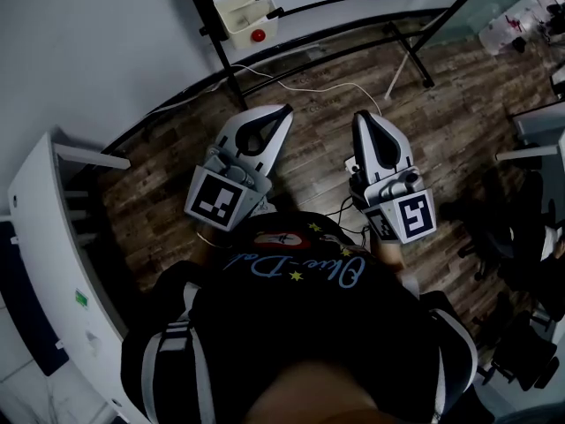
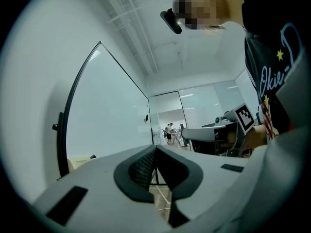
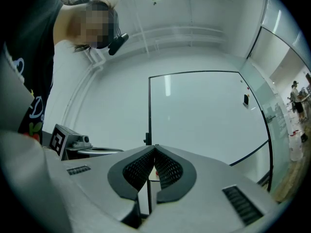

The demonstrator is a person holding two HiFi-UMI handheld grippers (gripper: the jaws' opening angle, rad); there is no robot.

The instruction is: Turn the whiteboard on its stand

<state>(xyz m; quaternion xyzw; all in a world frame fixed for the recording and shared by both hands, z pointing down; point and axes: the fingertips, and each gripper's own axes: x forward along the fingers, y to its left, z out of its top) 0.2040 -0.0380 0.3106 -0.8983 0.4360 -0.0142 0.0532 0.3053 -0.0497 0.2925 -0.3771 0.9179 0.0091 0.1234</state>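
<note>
Finding the whiteboard [image 3: 204, 125] first: stands upright at the far end of the wood floor [image 1: 459, 131], held in a black stand [image 1: 221, 47]. Runs long from left to right. Carries a small tray [image 1: 244, 11] low down near the left side of the stand. Shows a black knob [image 3: 146, 140] halfway up the left edge, maybe the spot for turning on. Sits well apart from both claws, touched by neither.

Moving nearer: finds the left claw [image 1: 284, 111] and the right claw [image 1: 360, 116] side by side, out in front of the person [image 1: 300, 343]. Pressed together at the tips on both, with nothing held between. Aimed about level, toward the far end.

Looks about even for which claw is nearer. Seems to line the left claw up closer to the tray and the left side of the stand. Puts the left edge and its knob straight ahead in the right gripper view, with most of the whiteboard spreading off to the right. Places the whiteboard off to the left in the left gripper view.

Probably calls for going far forward first, then opening up, then taking hold of an edge.
</note>
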